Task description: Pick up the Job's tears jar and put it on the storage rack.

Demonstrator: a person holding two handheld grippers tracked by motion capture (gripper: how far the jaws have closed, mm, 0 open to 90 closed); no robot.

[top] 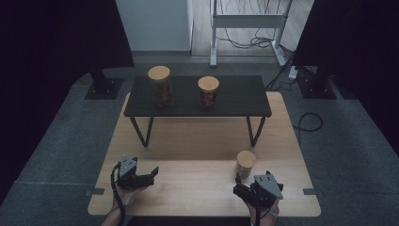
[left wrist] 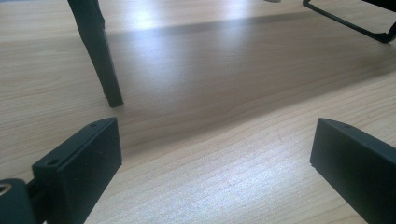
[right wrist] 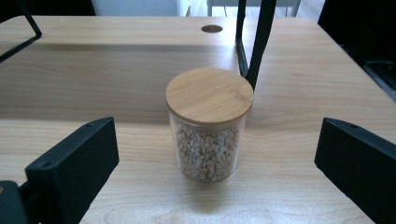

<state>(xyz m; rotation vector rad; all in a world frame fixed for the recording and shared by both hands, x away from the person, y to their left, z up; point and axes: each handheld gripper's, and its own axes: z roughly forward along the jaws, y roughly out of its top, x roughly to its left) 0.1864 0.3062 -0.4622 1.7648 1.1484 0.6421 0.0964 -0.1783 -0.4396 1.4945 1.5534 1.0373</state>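
My right tool [top: 241,187] sits low over the near right part of the wooden table [top: 197,186], jaws spread wide and holding nothing. Straight ahead of it stands the small glass jar [right wrist: 208,125], upright on the table, filled with pale grainy bits and capped with a round wooden lid [right wrist: 209,94]. In the right gripper view the jar sits centred between my two black jaws but a little beyond their tips, touching neither one. From the high view I see the same jar [top: 246,163] just past the right tool, near the table's right front area.

My left tool [top: 149,174] rests over the near left part of the table, well apart from the jar. Its jaws are also wide open with only bare wood between them, and one black leg [left wrist: 98,51] of the low shelf stands ahead of it.

That black shelf [top: 235,96] spans the far half of the table on thin legs. Two more wooden-lidded jars stand on top of it: a taller jar [top: 161,87] toward the left and a shorter jar [top: 208,91] near the middle, both with dark reddish contents.
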